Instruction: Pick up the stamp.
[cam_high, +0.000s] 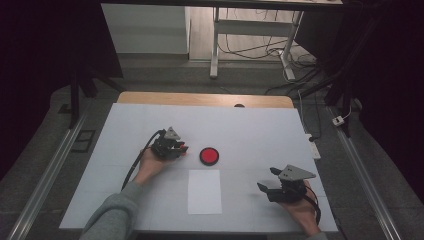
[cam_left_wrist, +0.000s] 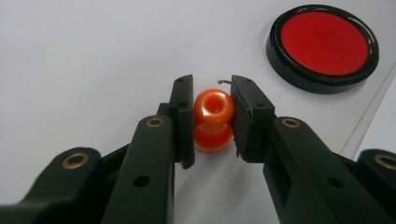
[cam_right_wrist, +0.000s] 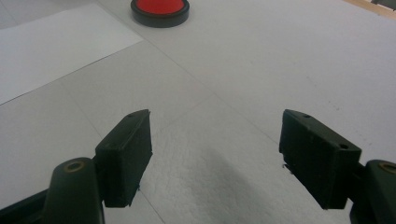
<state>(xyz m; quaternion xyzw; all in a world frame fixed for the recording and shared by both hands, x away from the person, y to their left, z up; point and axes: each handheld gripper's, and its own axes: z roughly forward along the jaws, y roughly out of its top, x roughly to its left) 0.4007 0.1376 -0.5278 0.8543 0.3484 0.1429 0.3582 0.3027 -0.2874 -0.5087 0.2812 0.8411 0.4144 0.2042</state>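
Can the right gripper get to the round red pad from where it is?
Probably yes. The right gripper has its jaws open with nothing between them, and only bare white table lies between it and the round red pad. The white paper sheet lies off to one side.

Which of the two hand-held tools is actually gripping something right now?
The left tool: its black jaws are clamped on a small orange knob-shaped piece beside the red disc. The right tool has wide-open jaws with nothing between them.
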